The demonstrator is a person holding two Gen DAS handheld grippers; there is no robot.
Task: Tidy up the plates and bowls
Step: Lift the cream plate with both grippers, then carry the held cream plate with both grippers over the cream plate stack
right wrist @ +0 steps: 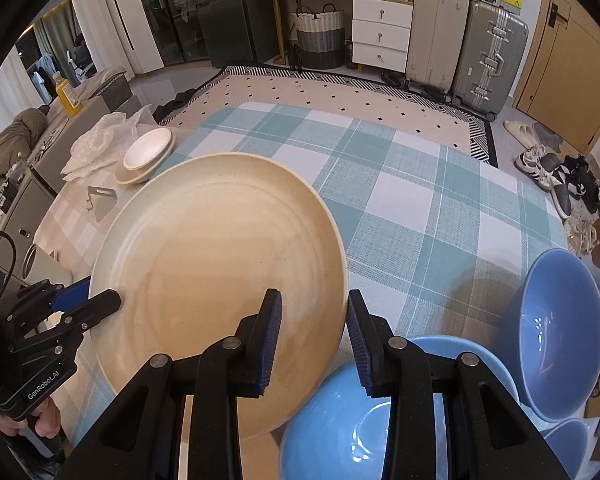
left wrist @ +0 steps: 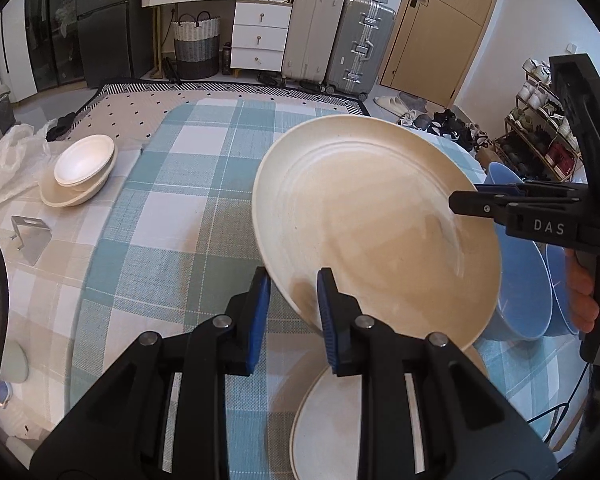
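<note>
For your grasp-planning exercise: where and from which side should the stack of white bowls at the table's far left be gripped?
Grip the top bowl of the stack by its thin rim, fingers straddling the wall from above. The bowls sit upright, nested and open-topped, and the near rim is unobstructed.

Both handheld tools black plastic, scissor-link arms with silver round pivot pins. Left gripper (left wrist: 293, 312) has blue ribbed pads, white "GenRobot.AI" lettering on its body. Right gripper (right wrist: 314, 336) likewise blue-padded, "DAS" in white on its side, small screw heads, pistol-style handle.
</note>
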